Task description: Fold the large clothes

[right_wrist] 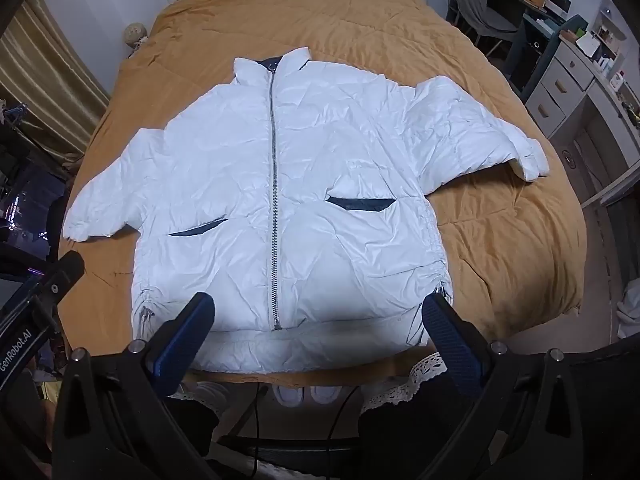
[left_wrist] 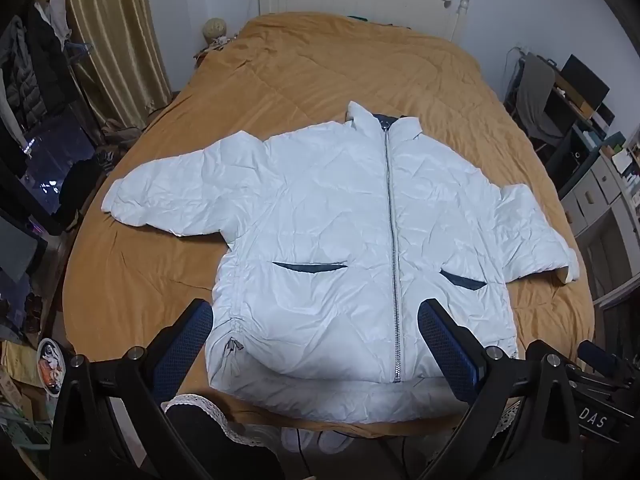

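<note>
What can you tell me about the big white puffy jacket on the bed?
The white puffer jacket lies flat, front up, on the mustard-coloured quilt covering the bed. Its shiny, crinkled fabric looks padded. A silver zipper runs closed from hem to stand-up collar, which shows dark lining. Two slanted pockets have dark openings. Both sleeves spread out sideways, and small side zips sit near the gathered hem. Only the quilt touches it; no gripper does.
</note>
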`<state>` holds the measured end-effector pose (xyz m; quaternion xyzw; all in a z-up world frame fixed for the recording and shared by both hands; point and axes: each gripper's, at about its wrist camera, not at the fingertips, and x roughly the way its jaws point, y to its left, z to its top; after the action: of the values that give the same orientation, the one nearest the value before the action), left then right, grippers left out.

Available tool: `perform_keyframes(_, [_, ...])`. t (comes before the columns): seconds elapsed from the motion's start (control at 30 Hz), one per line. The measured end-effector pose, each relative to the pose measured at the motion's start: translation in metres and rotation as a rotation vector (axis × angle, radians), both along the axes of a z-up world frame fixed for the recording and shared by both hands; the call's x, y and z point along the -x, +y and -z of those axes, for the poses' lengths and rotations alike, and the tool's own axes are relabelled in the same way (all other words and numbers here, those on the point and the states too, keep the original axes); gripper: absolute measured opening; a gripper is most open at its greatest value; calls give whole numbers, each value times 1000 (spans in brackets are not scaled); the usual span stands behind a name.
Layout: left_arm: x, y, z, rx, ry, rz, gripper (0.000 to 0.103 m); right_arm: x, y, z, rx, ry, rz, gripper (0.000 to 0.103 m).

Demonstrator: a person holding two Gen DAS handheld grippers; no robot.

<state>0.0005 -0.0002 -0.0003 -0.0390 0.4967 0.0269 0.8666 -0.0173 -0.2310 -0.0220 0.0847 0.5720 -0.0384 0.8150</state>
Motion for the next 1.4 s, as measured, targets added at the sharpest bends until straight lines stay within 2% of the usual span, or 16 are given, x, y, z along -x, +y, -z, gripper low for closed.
perform_keyframes(1.4, [-2,-2,10,0,35,-6,103,2,6,3,14,12,-34,103])
